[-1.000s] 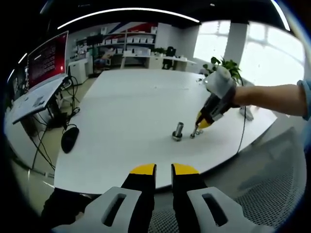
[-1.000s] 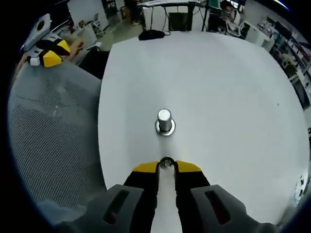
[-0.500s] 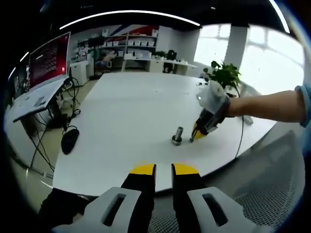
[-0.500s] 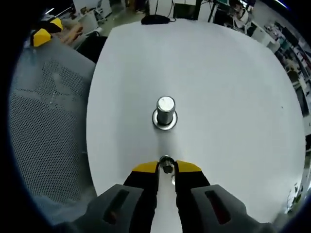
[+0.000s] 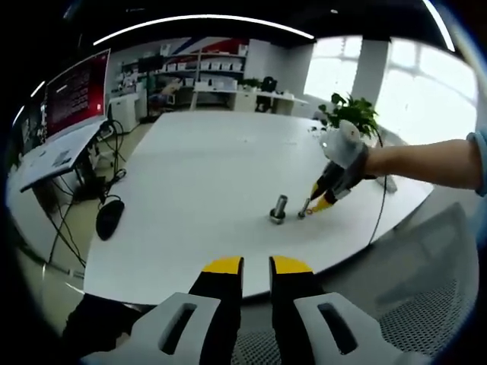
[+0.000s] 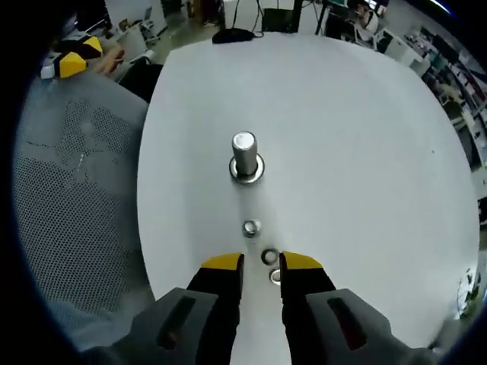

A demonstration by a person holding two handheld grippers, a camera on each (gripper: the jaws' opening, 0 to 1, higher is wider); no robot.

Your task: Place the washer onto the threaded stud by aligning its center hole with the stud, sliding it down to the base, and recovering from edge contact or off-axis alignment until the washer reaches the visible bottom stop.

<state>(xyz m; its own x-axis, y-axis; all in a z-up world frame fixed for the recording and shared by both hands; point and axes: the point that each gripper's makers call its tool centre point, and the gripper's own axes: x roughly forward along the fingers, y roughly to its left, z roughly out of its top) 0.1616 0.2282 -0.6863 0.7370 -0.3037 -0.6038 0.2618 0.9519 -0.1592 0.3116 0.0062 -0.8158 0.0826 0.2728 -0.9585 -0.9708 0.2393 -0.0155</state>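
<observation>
Left gripper view: camera sits back from the counter [image 5: 198, 167] edge, well off, facing across it toward shelving and windows; the stud [image 5: 278, 208] is small at frame centre. Right gripper view: camera looks steeply down from close above, with the stud [image 6: 244, 157] large at centre. Shared: the counter [image 6: 358, 144], the stud, and the right tongs [image 5: 317, 202].

The white desk [image 6: 365, 152] in front of me carries the upright threaded stud [image 6: 244, 156], with three small washers [image 6: 251, 227] lying flat just near of it.
</observation>
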